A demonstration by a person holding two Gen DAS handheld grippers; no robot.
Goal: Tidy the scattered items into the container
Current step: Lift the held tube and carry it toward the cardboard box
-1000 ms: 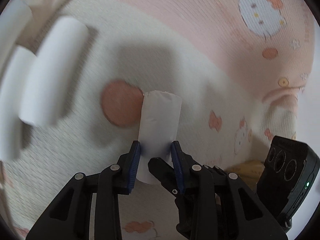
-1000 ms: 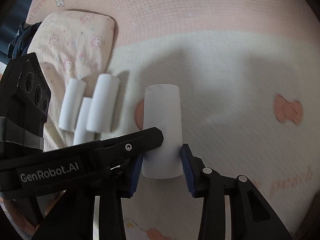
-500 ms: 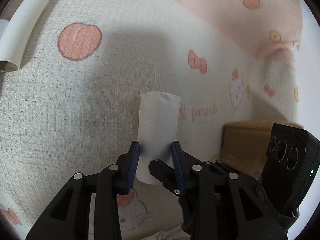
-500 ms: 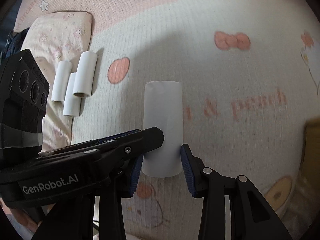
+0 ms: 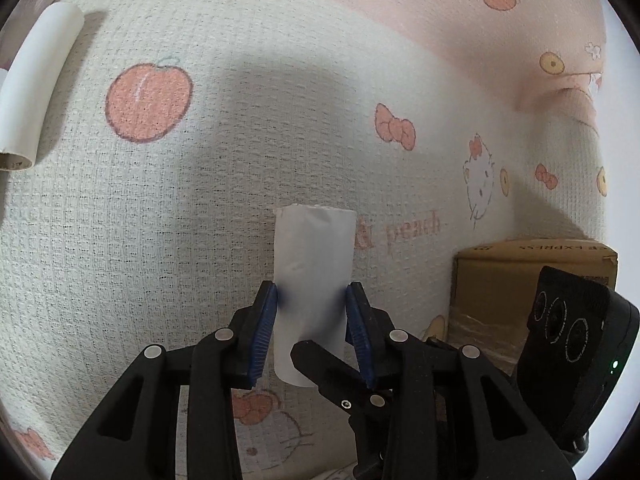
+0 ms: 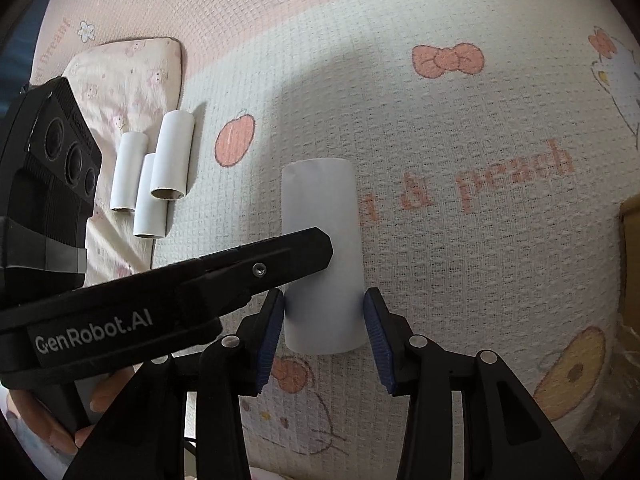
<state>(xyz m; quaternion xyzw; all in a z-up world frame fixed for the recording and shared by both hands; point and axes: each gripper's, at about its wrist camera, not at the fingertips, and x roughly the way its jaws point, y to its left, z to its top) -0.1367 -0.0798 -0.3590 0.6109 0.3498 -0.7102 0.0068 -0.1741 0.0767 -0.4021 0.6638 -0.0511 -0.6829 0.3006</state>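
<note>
In the left wrist view a white paper tube (image 5: 314, 248) stands upright between the blue pads of my left gripper (image 5: 312, 292), which press on both its sides. The right wrist view shows a white tube (image 6: 320, 200) between the pads of my right gripper (image 6: 324, 296). These jaws are opening slightly, with the pads still against the tube. Each gripper's black fingers (image 6: 280, 260) cross in front of the other's tube, so I cannot tell whether it is one tube or two. A brown cardboard box (image 5: 532, 272) sits low on the right.
Three more white tubes (image 6: 172, 156) lie together at the edge of a pale pillow (image 6: 120, 76), far left on the patterned bedspread (image 6: 480, 120). One of those tubes (image 5: 32, 88) shows at the left edge. A person's hand (image 6: 60, 432) holds the left gripper. The box edge (image 6: 630, 260) shows at right.
Both grippers carried their tubes across the bedspread, away from the lying tubes. The cardboard box has come into view at the right. Little has moved in the last half second.
</note>
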